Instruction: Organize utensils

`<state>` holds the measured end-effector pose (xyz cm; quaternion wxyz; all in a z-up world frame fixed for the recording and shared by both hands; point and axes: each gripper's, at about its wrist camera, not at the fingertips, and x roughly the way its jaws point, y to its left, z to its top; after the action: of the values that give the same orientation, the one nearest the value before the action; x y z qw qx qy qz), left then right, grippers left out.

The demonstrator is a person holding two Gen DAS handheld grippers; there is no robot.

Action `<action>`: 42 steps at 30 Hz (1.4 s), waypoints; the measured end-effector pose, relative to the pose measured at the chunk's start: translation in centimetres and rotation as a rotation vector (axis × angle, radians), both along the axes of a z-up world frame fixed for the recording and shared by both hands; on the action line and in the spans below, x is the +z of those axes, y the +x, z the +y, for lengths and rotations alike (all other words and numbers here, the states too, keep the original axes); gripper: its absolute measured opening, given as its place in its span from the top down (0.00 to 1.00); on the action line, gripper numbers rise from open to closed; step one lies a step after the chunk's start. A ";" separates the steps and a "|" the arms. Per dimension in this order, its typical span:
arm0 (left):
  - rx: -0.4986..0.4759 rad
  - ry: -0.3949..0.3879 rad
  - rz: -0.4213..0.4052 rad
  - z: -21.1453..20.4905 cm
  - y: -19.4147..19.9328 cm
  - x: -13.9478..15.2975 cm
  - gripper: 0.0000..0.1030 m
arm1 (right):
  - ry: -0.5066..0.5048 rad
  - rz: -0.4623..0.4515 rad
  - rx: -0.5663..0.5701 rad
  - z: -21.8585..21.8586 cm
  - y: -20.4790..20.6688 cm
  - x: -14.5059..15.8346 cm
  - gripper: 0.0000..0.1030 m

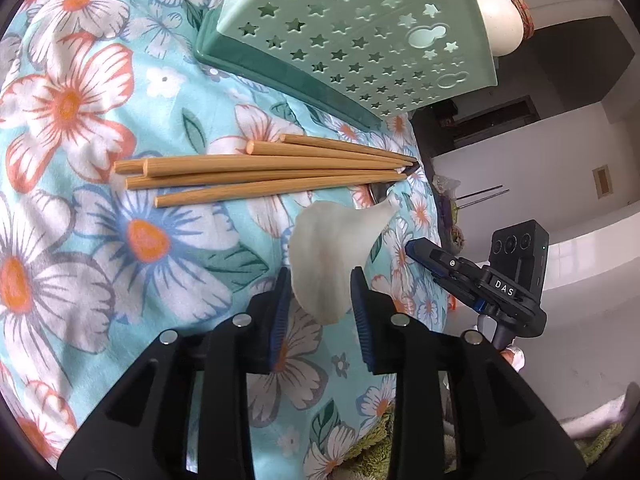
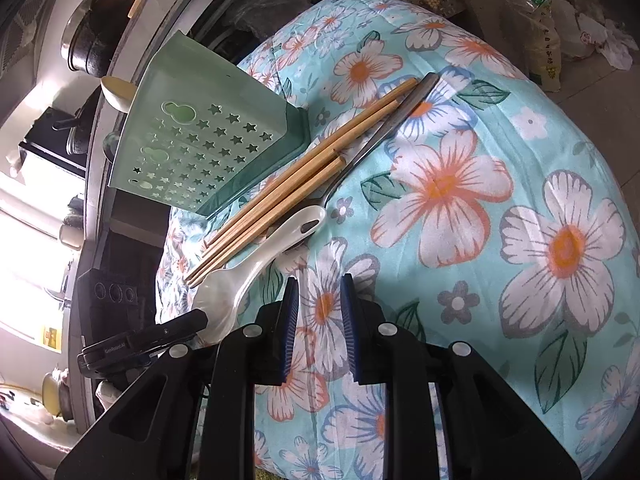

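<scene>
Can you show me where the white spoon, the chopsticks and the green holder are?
Spoon (image 2: 256, 264): right wrist view, on its handle.
Chopsticks (image 1: 260, 172): left wrist view, mid-length of the bundle.
Holder (image 1: 360, 40): left wrist view, on its star-pierced wall.

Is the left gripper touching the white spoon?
Cannot tell. In the left wrist view the spoon's bowl sits between the left gripper's pads, but contact isn't plain; the right view hides it.

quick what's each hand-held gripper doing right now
Left hand-held gripper: jaws around the white spoon's bowl; whether they press on it cannot be told.
Right hand-held gripper: open, holding nothing.
</scene>
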<state>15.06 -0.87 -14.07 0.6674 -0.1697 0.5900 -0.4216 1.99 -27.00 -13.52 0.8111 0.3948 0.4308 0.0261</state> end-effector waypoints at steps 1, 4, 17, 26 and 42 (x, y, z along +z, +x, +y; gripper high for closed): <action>0.002 0.010 -0.012 -0.2 -0.2 0.0 0.71 | 0.000 0.000 0.000 0.0 0.0 0.0 0.79; 0.011 0.037 -0.057 0.6 -0.8 0.3 0.71 | -0.001 0.000 -0.001 0.0 0.0 -0.1 0.79; -0.011 0.076 -0.263 -0.3 -2.1 2.7 0.97 | -0.104 -0.014 -0.015 0.2 -0.1 0.9 0.79; -0.190 -0.095 -0.288 3.8 -1.8 6.5 0.99 | -0.461 -0.121 -0.009 0.8 -0.7 4.6 0.78; -0.155 0.058 -0.178 7.4 0.6 1.1 0.93 | -1.077 -0.151 0.459 11.7 3.0 1.3 0.79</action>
<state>15.70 6.53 -12.93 0.6874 -0.0661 0.5516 -0.4679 4.97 -15.28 -12.18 0.8994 -0.1789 0.3988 0.0067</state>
